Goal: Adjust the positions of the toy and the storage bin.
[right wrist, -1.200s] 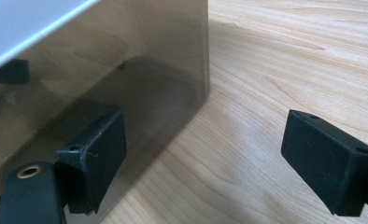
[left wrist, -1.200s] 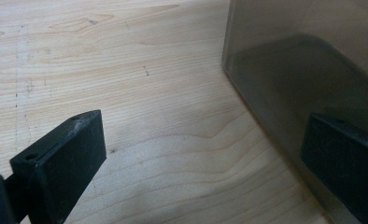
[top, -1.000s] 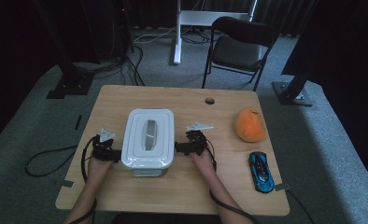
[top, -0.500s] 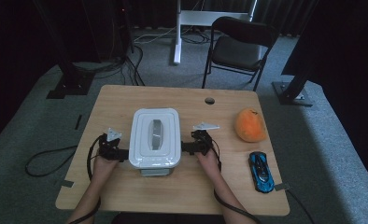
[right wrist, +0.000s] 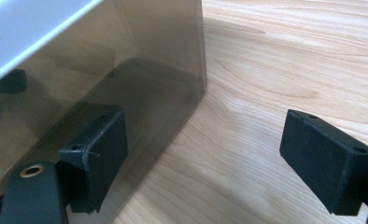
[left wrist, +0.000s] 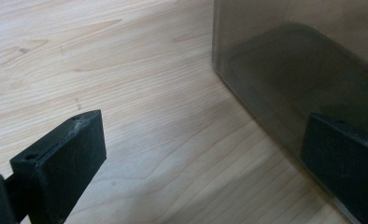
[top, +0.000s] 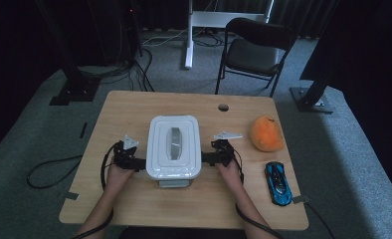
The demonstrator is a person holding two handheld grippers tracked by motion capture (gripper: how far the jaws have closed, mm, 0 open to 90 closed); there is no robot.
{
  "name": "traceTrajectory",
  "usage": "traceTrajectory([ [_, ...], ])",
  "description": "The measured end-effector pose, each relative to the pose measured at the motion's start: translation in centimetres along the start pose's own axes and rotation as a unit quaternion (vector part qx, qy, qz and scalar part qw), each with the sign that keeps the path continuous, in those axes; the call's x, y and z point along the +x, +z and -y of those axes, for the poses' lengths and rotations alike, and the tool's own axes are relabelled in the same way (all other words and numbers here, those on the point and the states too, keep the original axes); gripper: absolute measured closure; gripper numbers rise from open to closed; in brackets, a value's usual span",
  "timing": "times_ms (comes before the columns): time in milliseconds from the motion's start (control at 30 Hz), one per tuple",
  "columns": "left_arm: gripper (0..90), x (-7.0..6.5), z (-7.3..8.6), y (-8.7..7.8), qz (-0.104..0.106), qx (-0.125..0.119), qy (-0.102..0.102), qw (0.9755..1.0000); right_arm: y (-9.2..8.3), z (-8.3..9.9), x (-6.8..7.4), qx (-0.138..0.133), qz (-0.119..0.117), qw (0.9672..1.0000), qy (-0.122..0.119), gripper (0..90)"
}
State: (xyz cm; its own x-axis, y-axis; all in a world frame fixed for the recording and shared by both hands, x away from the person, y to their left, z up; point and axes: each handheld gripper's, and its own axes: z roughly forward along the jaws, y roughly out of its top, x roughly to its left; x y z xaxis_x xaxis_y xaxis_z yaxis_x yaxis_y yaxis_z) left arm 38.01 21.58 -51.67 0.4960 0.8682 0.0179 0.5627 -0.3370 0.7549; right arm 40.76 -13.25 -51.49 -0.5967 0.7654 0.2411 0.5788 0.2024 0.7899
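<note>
- Right now the white-lidded rectangular container with smoky translucent walls [top: 173, 148] sits near the middle of the light wooden table [top: 134, 107], and I have my left gripper [top: 134, 162] and my right gripper [top: 211, 158] pressed in at its two short sides, apparently to carry or shift it between them
- Both pairs of my jaws stand wide apart and clamp nothing; in the left gripper view one jaw lies against the smoky wall [left wrist: 313, 60] and the other hangs over bare wood, and the right gripper view shows the same arrangement mirrored against the wall [right wrist: 102, 79]
- So the box, I judge, is held only by inward push from two sides; if one hand eases off or pushes harder than the other, the container could twist, slide out and drop
- The walls look smooth and glossy, so my flat black pads may skid up or down them under load
- The white lid [top: 174, 139] with its grey handle [top: 174, 143] overhangs the walls; if I catch only its rim from below, it might pop off and leave the tub behind, though I cannot tell whether it is latched
- Whether the base still touches the table I cannot tell; tilting would shift whatever is inside
- A sweep to my right could knock the round orange fruit [top: 266, 133] or the small blue toy car [top: 277, 181], which lie near my right hand [top: 229, 172]
</note>
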Motion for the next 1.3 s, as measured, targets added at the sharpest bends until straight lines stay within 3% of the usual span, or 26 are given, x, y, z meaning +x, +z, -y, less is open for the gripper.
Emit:
traceTrajectory([
  [400, 0.8, -1.8, -1.3, 1.0, 0.012, 0.006, 0.026, 0.9996, -1.5, 0.4, -1.4, 0.001, 0.016, 0.9999, 0.005, 15.5],
  [967, 0.8, -3.8, -2.9, 2.8, 0.030, 0.012, 0.035, 0.9989, -3.7, 1.2, -3.7, -0.006, 0.029, 0.9993, 0.024, 15.5],
  [1300, 0.8, -4.6, -3.5, 3.4, 0.038, 0.013, 0.038, 0.9985, -4.6, 1.6, -4.2, -0.010, 0.038, 0.9988, 0.029, 15.9],
])
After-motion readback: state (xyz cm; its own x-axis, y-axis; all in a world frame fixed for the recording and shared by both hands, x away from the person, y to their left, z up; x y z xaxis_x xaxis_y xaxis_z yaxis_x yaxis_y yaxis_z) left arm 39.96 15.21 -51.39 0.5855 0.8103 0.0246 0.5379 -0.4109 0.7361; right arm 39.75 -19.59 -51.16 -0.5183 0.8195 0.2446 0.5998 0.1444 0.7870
